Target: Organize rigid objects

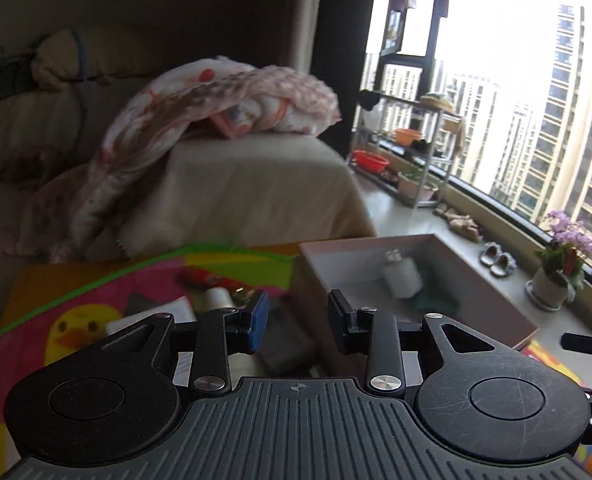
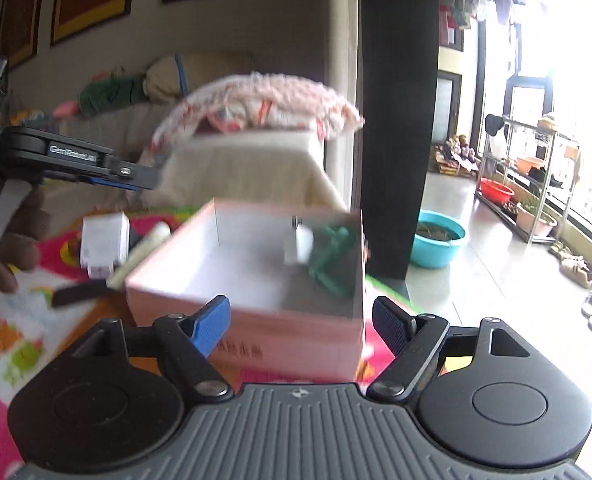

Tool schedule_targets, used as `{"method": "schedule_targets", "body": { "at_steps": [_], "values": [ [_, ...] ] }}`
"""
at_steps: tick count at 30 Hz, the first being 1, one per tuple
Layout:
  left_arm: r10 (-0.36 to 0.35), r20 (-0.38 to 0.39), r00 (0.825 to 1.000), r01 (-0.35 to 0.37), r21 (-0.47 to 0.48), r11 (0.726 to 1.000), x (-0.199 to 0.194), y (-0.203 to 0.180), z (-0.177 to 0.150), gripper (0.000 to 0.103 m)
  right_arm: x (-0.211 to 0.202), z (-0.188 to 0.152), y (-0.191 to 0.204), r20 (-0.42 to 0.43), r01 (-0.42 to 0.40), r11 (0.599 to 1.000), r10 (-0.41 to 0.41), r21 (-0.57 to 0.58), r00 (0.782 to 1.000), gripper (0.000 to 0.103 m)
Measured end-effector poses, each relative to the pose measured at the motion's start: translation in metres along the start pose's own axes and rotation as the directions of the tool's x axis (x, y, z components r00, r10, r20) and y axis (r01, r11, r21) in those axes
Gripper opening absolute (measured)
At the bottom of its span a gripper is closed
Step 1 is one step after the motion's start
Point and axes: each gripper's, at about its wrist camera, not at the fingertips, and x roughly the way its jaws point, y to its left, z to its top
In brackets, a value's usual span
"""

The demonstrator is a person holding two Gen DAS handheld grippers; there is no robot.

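A pink cardboard box stands open on a bright play mat; it also shows in the left wrist view. Inside lie a white charger plug and a green hanger-like thing. My left gripper is open and empty, above loose objects beside the box: a red wrapper, a pale tube and a grey flat thing. My right gripper is open and empty at the box's near wall. A white box, a pale tube and a black stick lie left of the box.
A sofa with a floral quilt stands behind the mat. A metal rack with basins, a potted orchid, slippers and a blue basin are by the window. The left gripper's body reaches in from the left.
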Motion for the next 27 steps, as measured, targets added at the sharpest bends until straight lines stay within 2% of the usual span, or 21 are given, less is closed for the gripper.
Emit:
{"method": "schedule_targets", "body": {
  "at_steps": [4, 7, 12, 14, 17, 20, 22, 24, 27],
  "values": [
    [0.109, -0.031, 0.994, -0.112, -0.096, 0.989, -0.011, 0.05, -0.017, 0.036, 0.006, -0.022, 0.009, -0.049, -0.058, 0.998, 0.06, 0.034, 0.997, 0.079],
    [0.163, -0.013, 0.987, -0.163, -0.146, 0.976, -0.022, 0.071, -0.021, 0.036, 0.009, -0.03, 0.015, -0.068, -0.083, 0.994, 0.088, 0.066, 0.994, 0.079],
    [0.192, -0.005, 0.981, -0.187, -0.265, 0.946, -0.012, 0.093, -0.017, 0.036, 0.009, -0.035, 0.02, -0.07, -0.074, 0.996, 0.078, 0.059, 0.994, 0.079],
    [0.185, 0.012, 0.983, -0.172, -0.311, 0.935, -0.004, 0.097, -0.013, 0.036, 0.01, -0.036, 0.021, -0.076, -0.073, 0.996, 0.077, 0.055, 0.994, 0.08],
    [0.214, 0.057, 0.975, -0.191, -0.278, 0.941, 0.012, 0.091, 0.0, 0.036, 0.012, -0.036, 0.022, -0.092, -0.065, 0.996, 0.07, 0.053, 0.993, 0.08],
    [0.205, 0.066, 0.976, -0.186, -0.222, 0.957, 0.029, 0.089, 0.019, 0.036, 0.012, -0.034, 0.022, -0.106, -0.064, 0.996, 0.07, 0.056, 0.992, 0.08],
    [0.199, 0.045, 0.979, -0.184, -0.224, 0.957, 0.031, 0.091, 0.023, 0.036, 0.01, -0.022, 0.022, -0.124, -0.127, 0.988, 0.137, 0.085, 0.983, 0.08],
    [0.159, 0.027, 0.987, -0.149, -0.218, 0.965, 0.029, 0.096, 0.02, 0.036, 0.005, 0.004, 0.029, -0.108, -0.183, 0.98, 0.191, 0.073, 0.976, 0.08],
    [0.136, -0.007, 0.991, -0.135, -0.184, 0.974, 0.022, 0.106, 0.012, 0.036, 0.014, 0.06, 0.048, -0.095, -0.202, 0.979, 0.201, 0.002, 0.975, 0.08]
  ]
}}
